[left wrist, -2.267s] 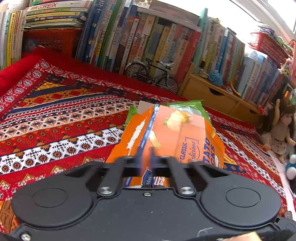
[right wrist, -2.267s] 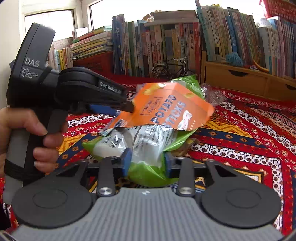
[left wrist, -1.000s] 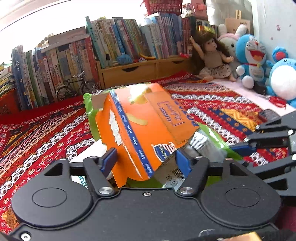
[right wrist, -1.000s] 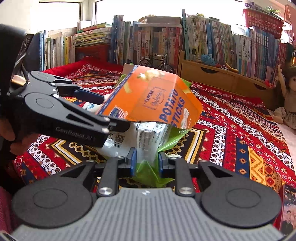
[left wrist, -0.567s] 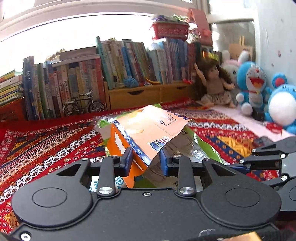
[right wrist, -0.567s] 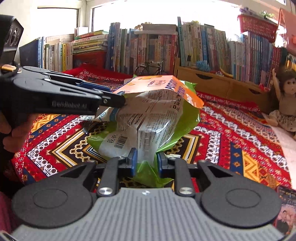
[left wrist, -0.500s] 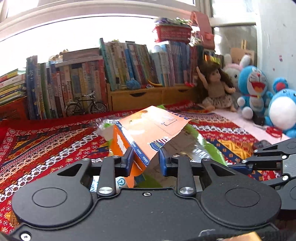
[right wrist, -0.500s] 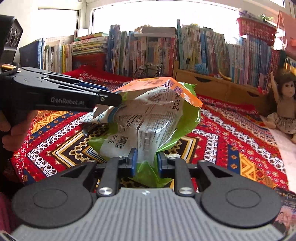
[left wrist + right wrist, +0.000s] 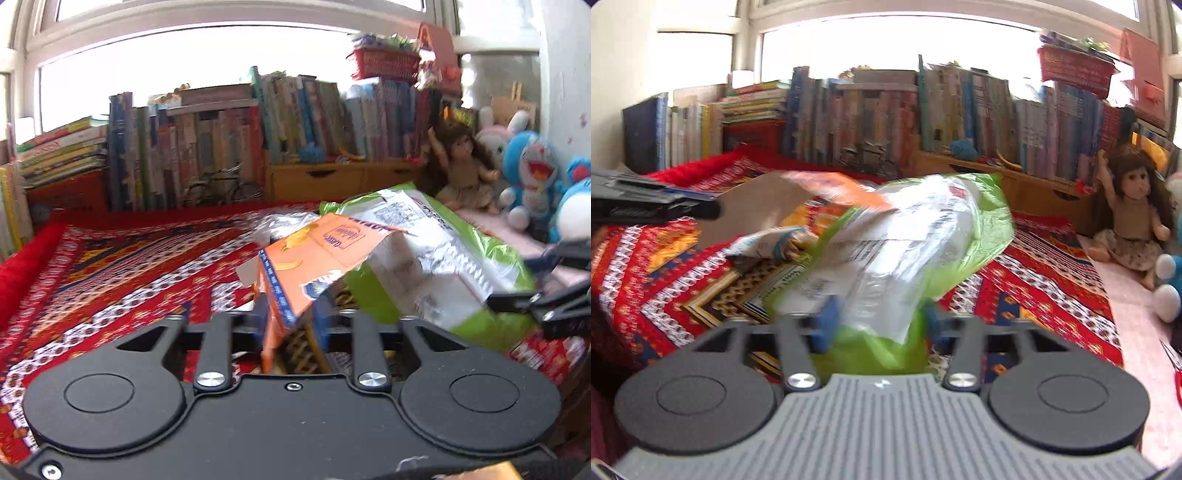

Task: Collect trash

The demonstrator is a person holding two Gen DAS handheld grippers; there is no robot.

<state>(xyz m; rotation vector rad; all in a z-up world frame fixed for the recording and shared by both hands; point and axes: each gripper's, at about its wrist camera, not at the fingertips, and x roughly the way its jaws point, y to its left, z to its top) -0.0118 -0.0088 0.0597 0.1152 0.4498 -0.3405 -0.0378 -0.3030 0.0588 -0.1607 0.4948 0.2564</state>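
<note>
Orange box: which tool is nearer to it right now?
Left. The left tool has the orange box between its opening fingers. The right tool sits around the green bag, its fingers opening, the box lying beyond the bag.

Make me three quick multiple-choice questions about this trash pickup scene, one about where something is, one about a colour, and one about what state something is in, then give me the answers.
1. Where is the doll sitting?
A. At the right edge of the patterned red cloth, in front of the books
B. On top of the red basket
C. Between the left gripper's fingers

2. What colour is the potato sticks carton?
A. Purple
B. Orange
C. Black

3. How is the green plastic bag placed relative to the right gripper?
A. Folded flat under a book
B. Hanging from the window
C. Its end sits between the gripper's blue pads

Answers: 1 A, the doll sits by the cloth's right border below the bookshelf. 2 B, its printed faces are orange. 3 C, the bag's end lies between the pads while the jaws are opening.
</note>
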